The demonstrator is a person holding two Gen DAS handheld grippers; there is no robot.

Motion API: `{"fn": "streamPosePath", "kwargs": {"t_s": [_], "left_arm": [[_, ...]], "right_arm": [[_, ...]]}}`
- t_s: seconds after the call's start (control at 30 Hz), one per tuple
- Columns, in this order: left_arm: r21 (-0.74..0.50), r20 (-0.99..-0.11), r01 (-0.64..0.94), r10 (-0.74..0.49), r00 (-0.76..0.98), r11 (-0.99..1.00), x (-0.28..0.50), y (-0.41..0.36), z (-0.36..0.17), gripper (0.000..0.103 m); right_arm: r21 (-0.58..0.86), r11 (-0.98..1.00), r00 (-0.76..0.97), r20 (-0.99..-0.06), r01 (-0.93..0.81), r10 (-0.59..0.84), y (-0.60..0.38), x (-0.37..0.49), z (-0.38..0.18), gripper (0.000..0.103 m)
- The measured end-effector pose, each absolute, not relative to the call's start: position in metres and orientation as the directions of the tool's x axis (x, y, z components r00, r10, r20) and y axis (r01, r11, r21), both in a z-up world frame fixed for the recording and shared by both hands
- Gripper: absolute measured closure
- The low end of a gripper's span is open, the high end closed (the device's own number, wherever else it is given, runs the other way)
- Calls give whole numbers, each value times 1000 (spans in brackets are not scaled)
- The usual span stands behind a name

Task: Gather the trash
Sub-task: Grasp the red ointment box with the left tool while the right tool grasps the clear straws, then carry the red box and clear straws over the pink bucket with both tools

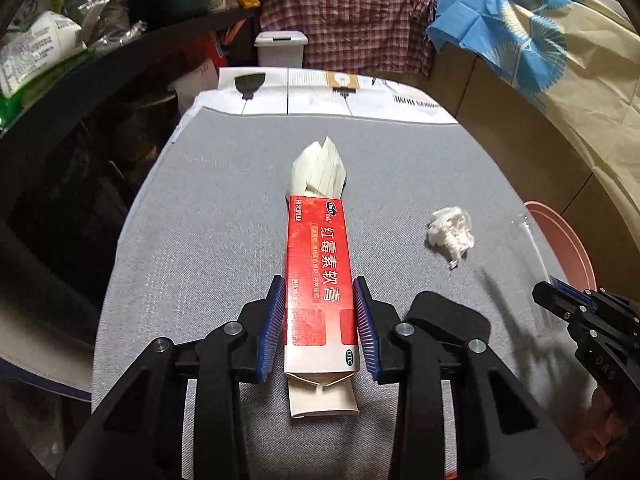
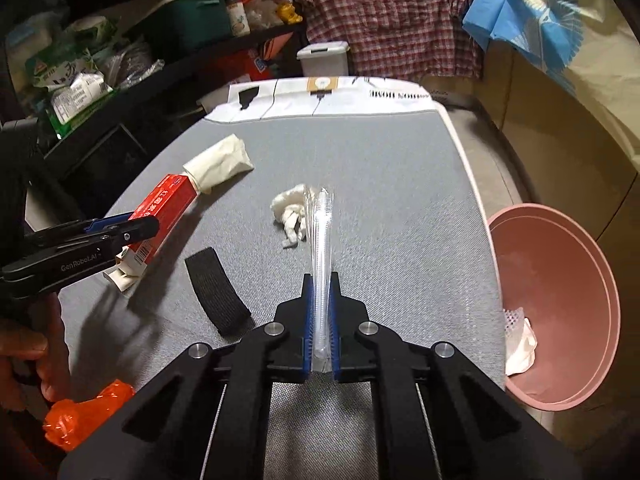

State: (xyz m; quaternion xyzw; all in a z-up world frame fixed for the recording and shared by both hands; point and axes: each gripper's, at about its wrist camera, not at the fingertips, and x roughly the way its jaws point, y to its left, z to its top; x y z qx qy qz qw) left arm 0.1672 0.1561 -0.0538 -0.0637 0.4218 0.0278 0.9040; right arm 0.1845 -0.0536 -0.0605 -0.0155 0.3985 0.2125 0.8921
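A red medicine box (image 1: 320, 276) with folded white paper (image 1: 320, 168) sticking out its far end lies on the grey table (image 1: 208, 216). My left gripper (image 1: 320, 292) is shut on the box, its blue pads against both long sides; the box also shows in the right wrist view (image 2: 160, 212). My right gripper (image 2: 320, 284) is shut on a clear plastic straw wrapper (image 2: 320, 240) that stands up from the jaws. A crumpled white tissue (image 2: 290, 210) lies on the table beyond it; it also shows in the left wrist view (image 1: 450, 230).
A pink bin (image 2: 560, 312) with white scraps inside stands off the table's right edge. A black strip (image 2: 216, 290) and an orange plastic scrap (image 2: 88, 416) lie at the near left. A cluttered black shelf (image 2: 100, 92) runs along the left; a white lidded bin (image 2: 324, 58) stands behind.
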Motion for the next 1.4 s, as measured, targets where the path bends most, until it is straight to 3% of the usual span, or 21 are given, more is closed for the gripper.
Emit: {"fn": "streamPosePath", "kwargs": {"t_s": [0.63, 1.4], "left_arm": [[-82, -671, -62, -9, 741, 995, 145, 127, -6, 69], [-122, -607, 59, -122, 786, 991, 128, 59, 39, 69]], "right_arm": [[145, 917, 677, -634, -370, 374, -83, 160, -22, 96], [166, 923, 737, -560, -347, 377, -140, 138, 52, 96]]}}
